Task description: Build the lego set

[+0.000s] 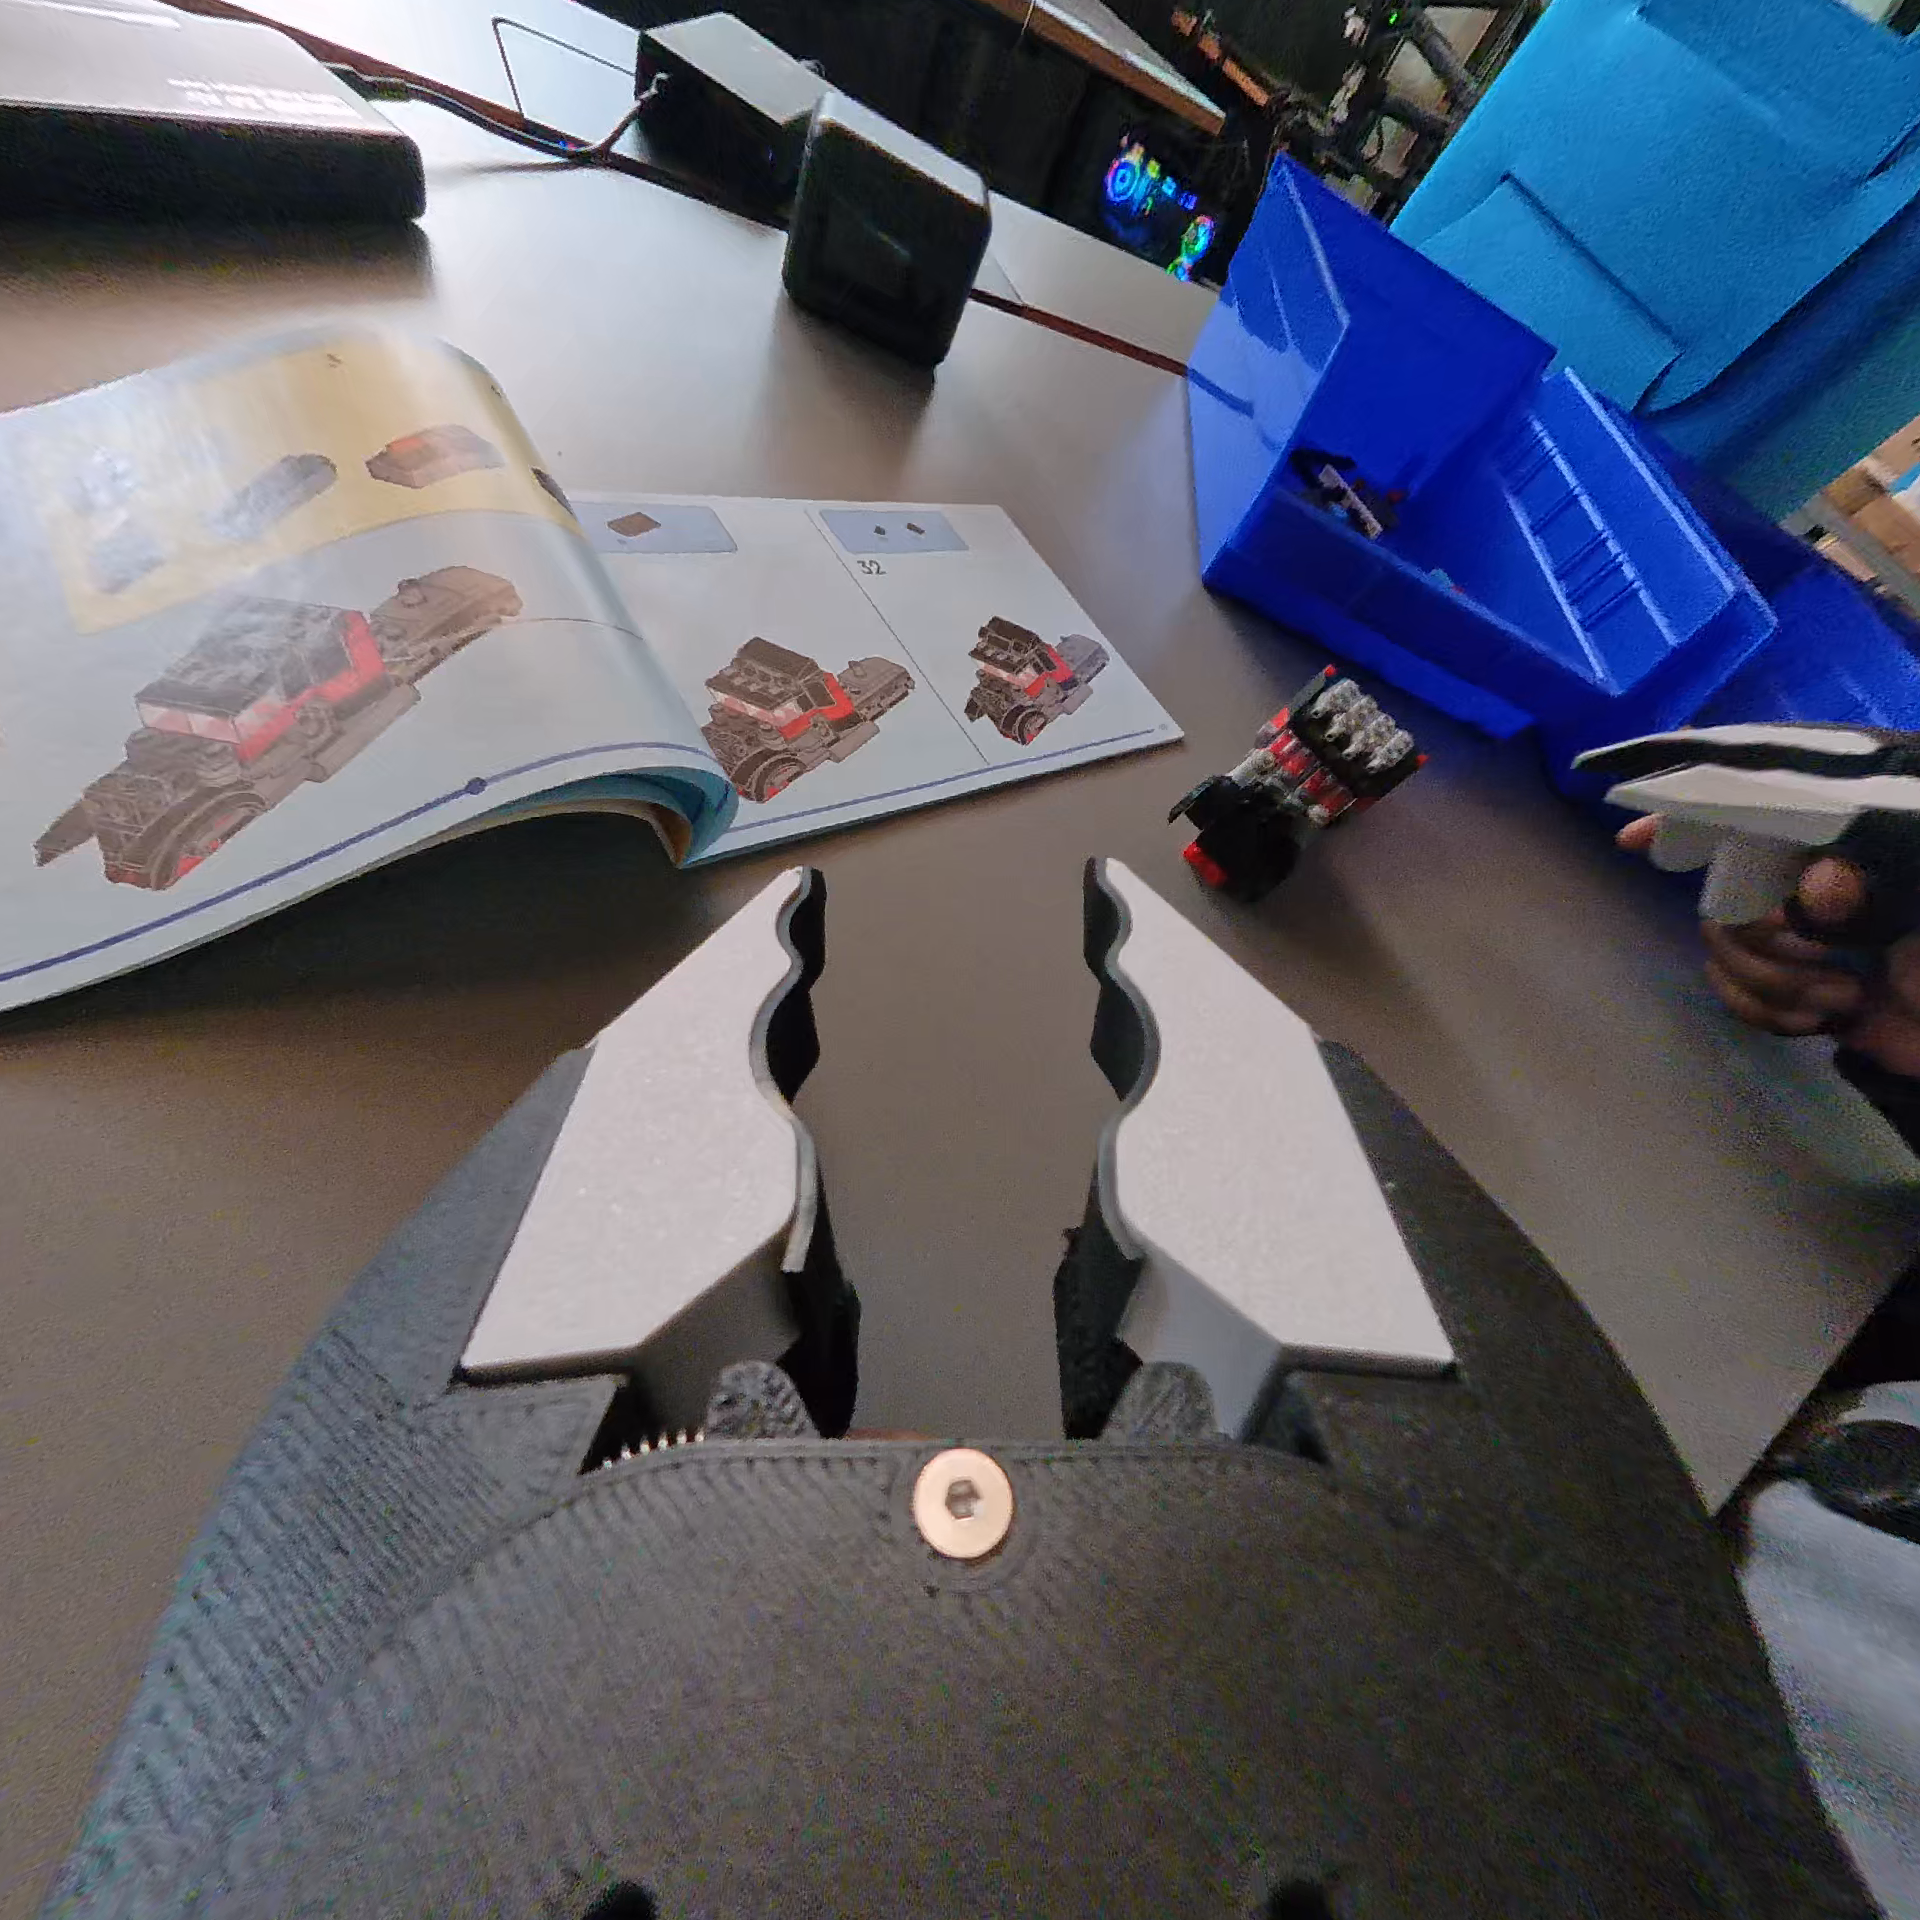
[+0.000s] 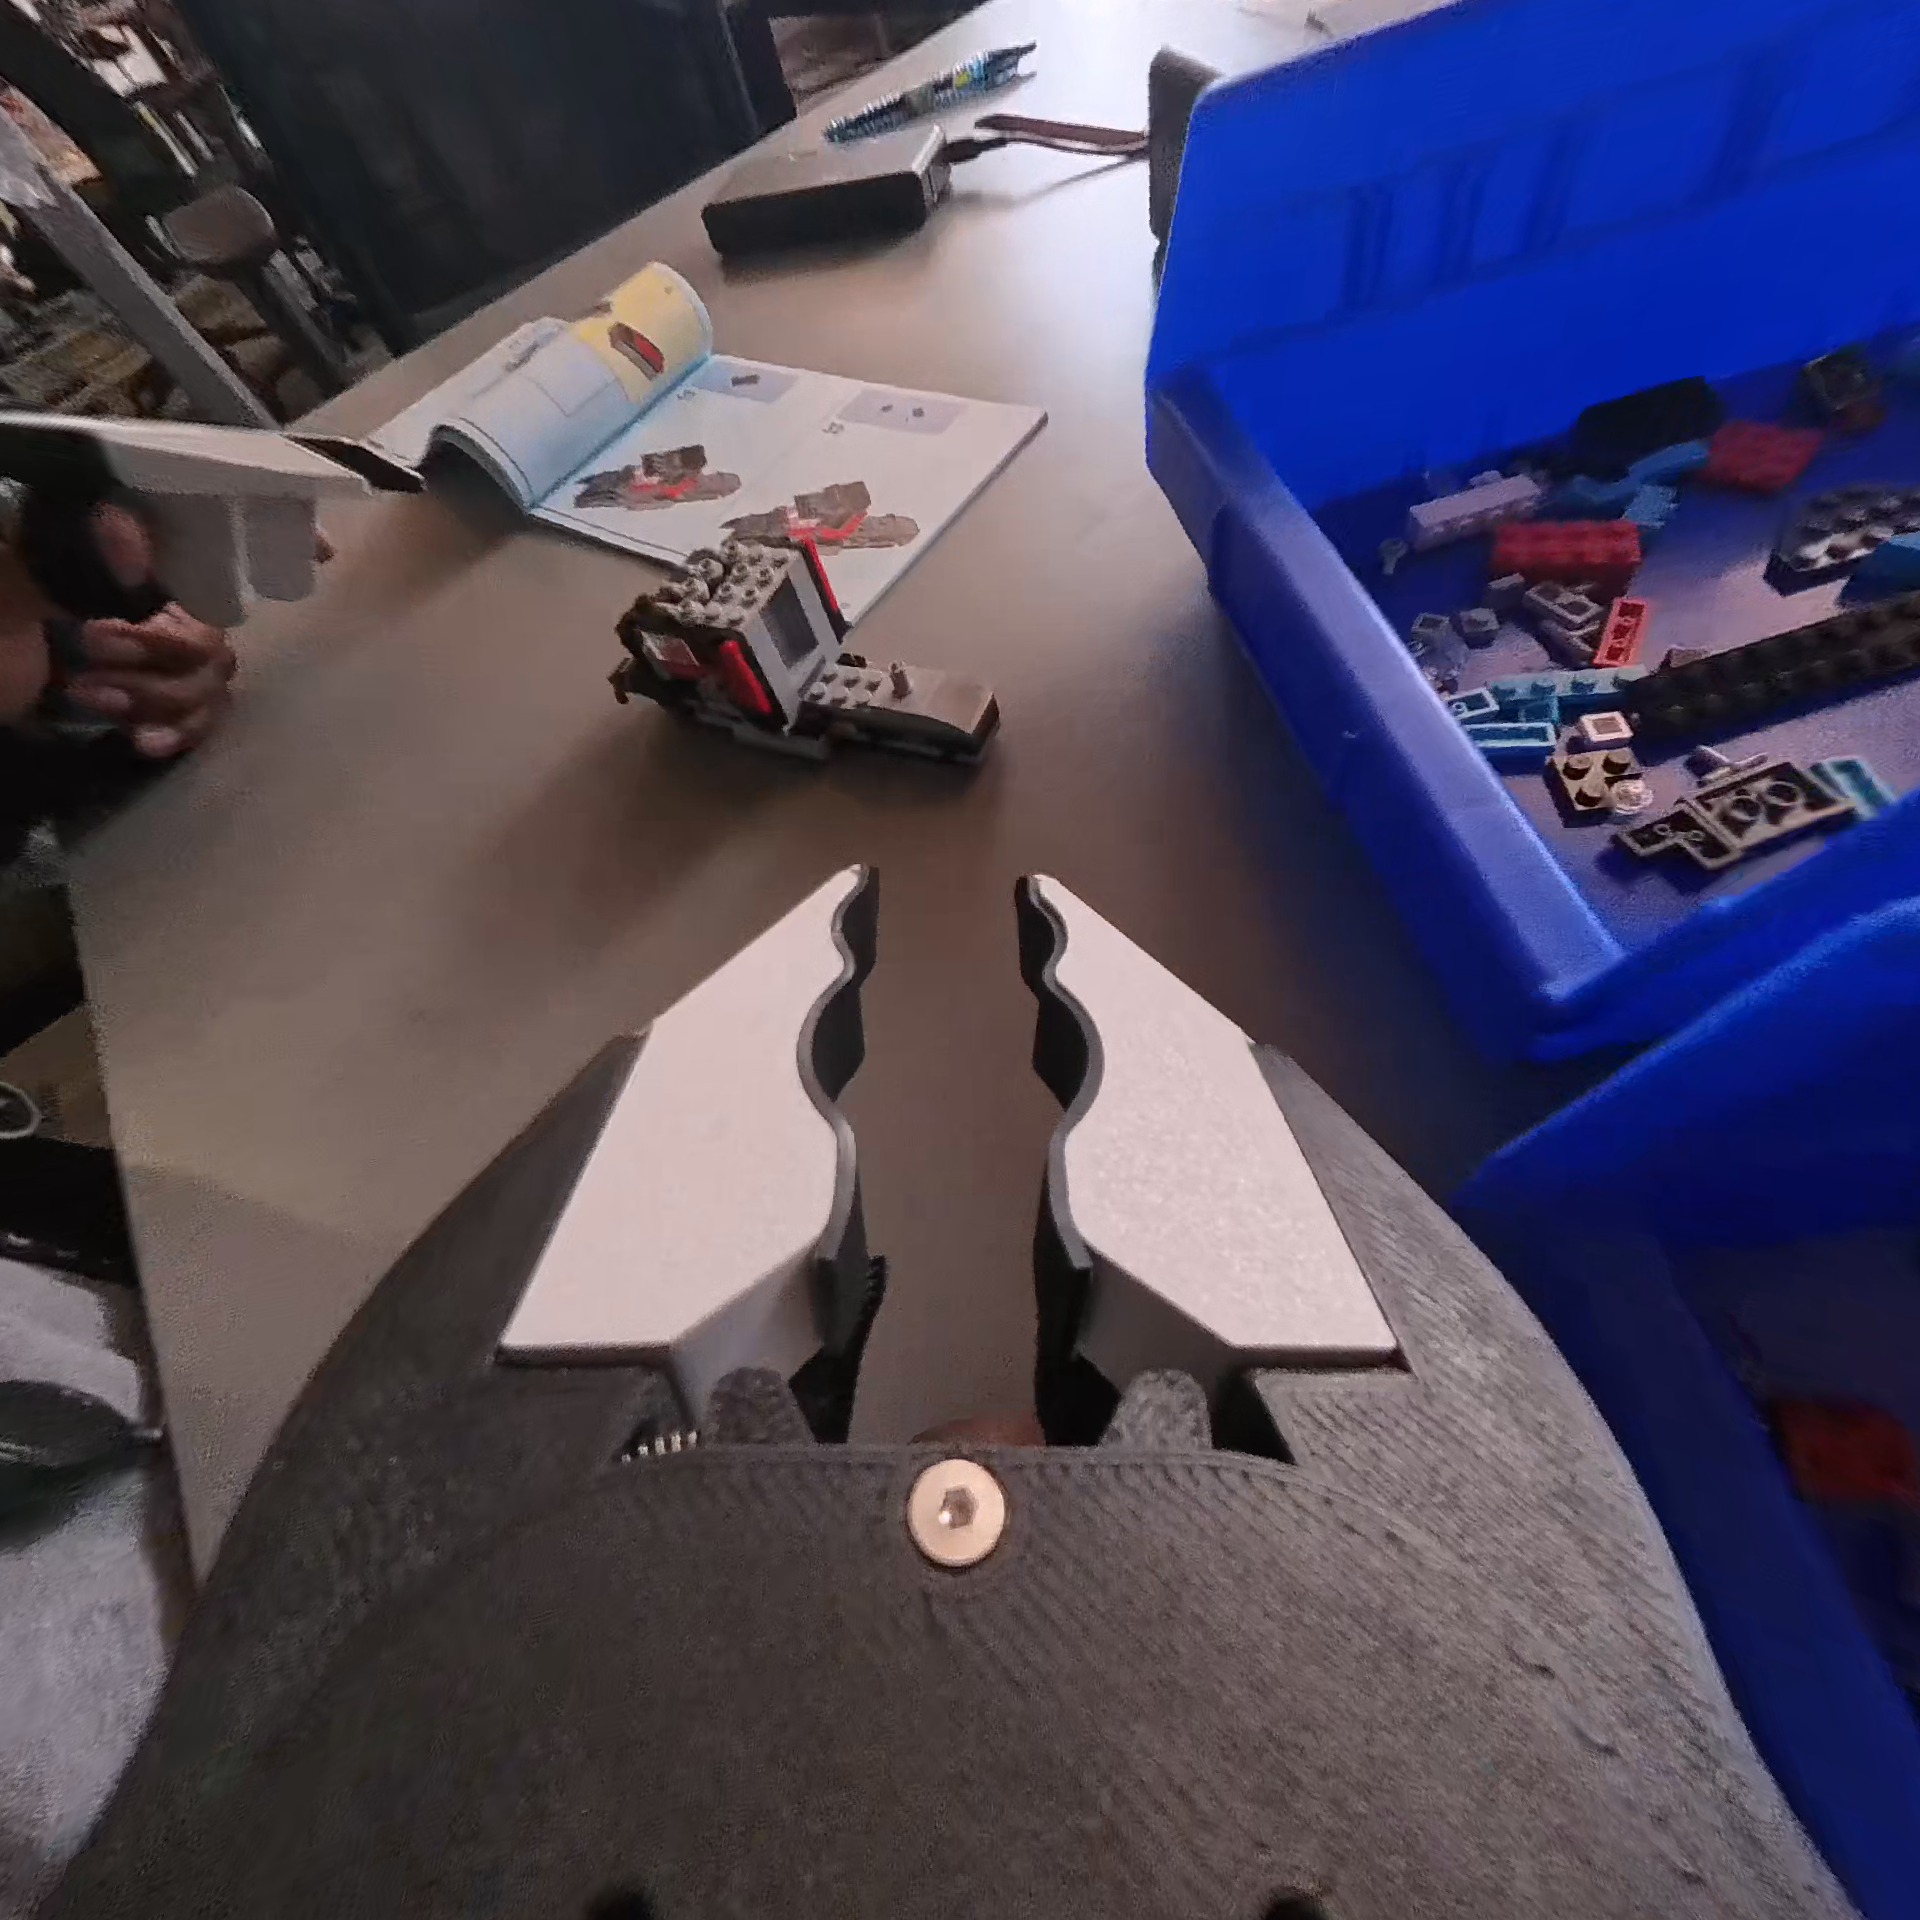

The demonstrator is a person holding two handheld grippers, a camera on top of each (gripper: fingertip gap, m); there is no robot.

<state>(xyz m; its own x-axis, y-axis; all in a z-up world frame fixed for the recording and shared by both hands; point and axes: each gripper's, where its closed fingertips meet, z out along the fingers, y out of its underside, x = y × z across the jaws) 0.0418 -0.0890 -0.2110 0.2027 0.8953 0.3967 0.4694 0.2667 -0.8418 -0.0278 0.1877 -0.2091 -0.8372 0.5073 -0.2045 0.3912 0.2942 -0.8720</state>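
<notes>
A partly built black, grey and red lego truck [image 1: 1299, 779] lies on the dark table, also in the right wrist view [image 2: 800, 665]. My left gripper [image 1: 954, 883] is open and empty, low over the table, left of and short of the truck. My right gripper [image 2: 945, 883] is open and empty, a little short of the truck. The open instruction booklet [image 1: 468, 644] lies left of the truck, also in the right wrist view [image 2: 727, 436]. A blue bin [image 2: 1382, 665] holds several loose lego pieces [image 2: 1621, 634].
The blue bin [image 1: 1382, 623] stands right of the truck, with a second blue bin [image 2: 1766, 1195] nearer me. Black boxes [image 1: 883, 229] and a dark book [image 1: 187, 135] lie at the back. A hand holds the other gripper [image 1: 1766, 790] at the right; it also shows in the right wrist view [image 2: 208, 468]. About 30 cm separates my left fingertips from my right. From my left tips it is roughly 25 cm to the dark book [image 1: 187, 135]; from my right, 45 cm. The right camera catches it too, in the right wrist view [image 2: 805, 194].
</notes>
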